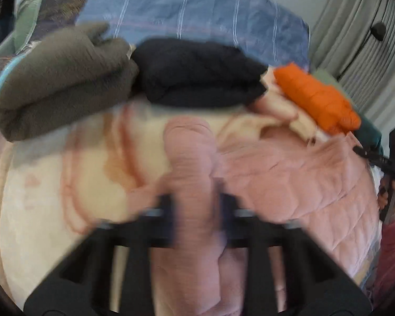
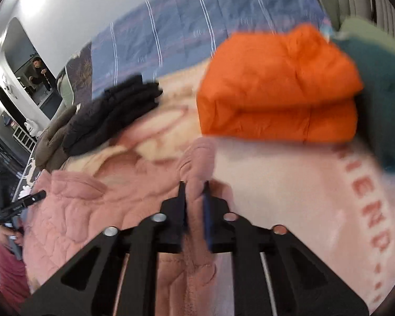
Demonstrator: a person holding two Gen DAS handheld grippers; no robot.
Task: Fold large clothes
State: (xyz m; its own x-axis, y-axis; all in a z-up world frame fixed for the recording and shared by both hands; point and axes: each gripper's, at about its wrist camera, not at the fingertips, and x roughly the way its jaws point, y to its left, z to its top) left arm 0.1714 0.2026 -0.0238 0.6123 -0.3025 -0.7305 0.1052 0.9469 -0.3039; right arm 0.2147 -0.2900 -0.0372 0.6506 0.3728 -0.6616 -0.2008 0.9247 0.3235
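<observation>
Bed (image 1: pixel 39 237): orange bundle (image 2: pixel 276 92) beyond pink jacket (image 2: pixel 92 223).

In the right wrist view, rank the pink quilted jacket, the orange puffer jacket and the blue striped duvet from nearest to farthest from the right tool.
1. Pink quilted jacket: a fold of it is clamped in the right tool, the rest spreads to the left.
2. Orange puffer jacket: folded, ahead and to the right.
3. Blue striped duvet: at the back, behind the folded clothes.
</observation>
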